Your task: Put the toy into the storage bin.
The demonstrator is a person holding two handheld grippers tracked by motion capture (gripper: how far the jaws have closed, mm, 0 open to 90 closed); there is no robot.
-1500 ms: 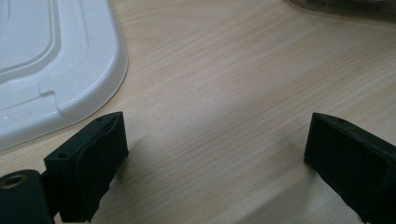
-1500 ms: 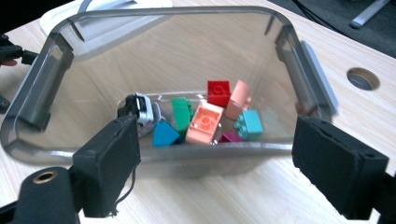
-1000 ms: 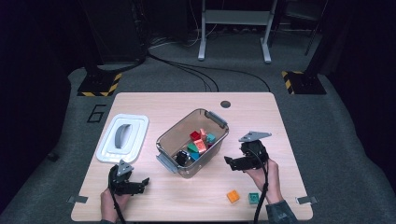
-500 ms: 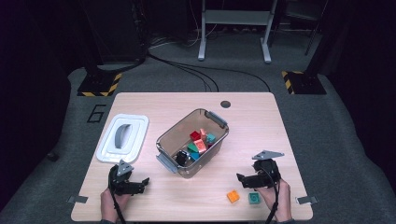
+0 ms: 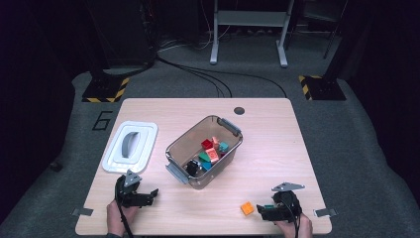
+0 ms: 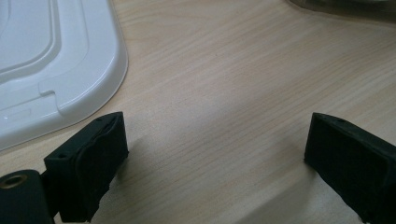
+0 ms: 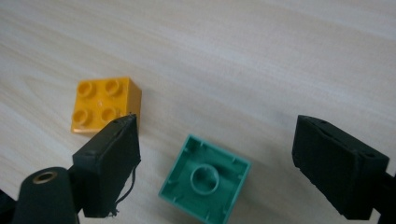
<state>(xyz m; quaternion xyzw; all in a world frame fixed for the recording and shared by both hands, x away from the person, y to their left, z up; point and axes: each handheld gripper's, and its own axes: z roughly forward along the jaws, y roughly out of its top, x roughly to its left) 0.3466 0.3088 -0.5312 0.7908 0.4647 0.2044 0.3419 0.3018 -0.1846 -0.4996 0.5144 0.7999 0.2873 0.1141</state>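
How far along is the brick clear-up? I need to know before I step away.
Done: several bricks lie in the clear bin. In hand: the right gripper, jaws open, straddles the green brick, upside down on the table. Left: that one, the orange brick, perhaps the white lid.

Digit "6" marked on grey floor point(image 5: 101, 120) left of table point(image 5: 277, 129).

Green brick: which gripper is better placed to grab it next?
Right. The right gripper hangs over the green brick, jaws open either side of it. The left gripper sits across the table by the lid.
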